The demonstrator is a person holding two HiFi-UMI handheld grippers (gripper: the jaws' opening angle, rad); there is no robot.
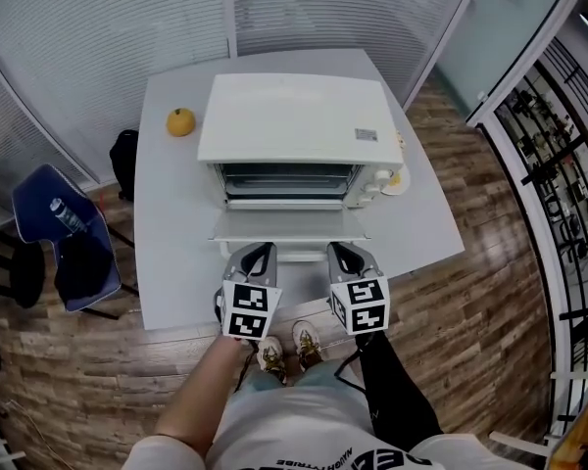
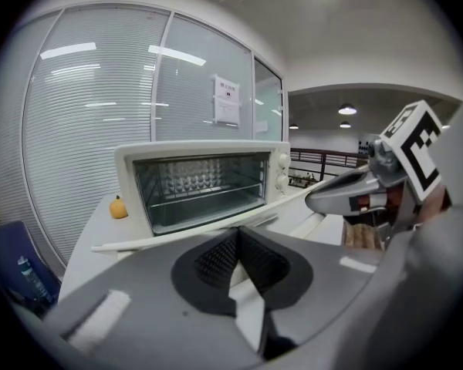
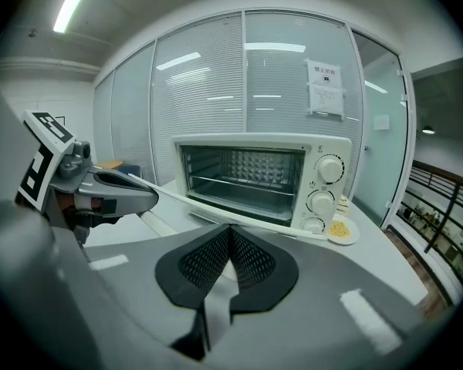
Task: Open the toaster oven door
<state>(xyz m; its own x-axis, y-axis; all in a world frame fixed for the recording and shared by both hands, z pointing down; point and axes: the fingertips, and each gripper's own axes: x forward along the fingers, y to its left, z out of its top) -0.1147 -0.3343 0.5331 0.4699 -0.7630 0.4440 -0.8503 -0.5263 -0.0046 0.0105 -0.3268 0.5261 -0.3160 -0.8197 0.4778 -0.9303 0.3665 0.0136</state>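
Left gripper (image 2: pixel 237 233), right gripper (image 3: pixel 230 231), jaws together; toaster oven door (image 1: pixel 289 225) down.

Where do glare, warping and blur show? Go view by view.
Head view: even light, blinds bowed at the edges. Left gripper view: strong fisheye, black corners, reflected lights streaked across the glass wall. Right gripper view: same fisheye, toaster oven sharp, right gripper soft up close.

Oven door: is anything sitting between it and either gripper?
Nothing visible. The door already lies open and flat, its front edge just ahead of the left gripper and right gripper. The orange and plate sit beside the oven, out of the way.
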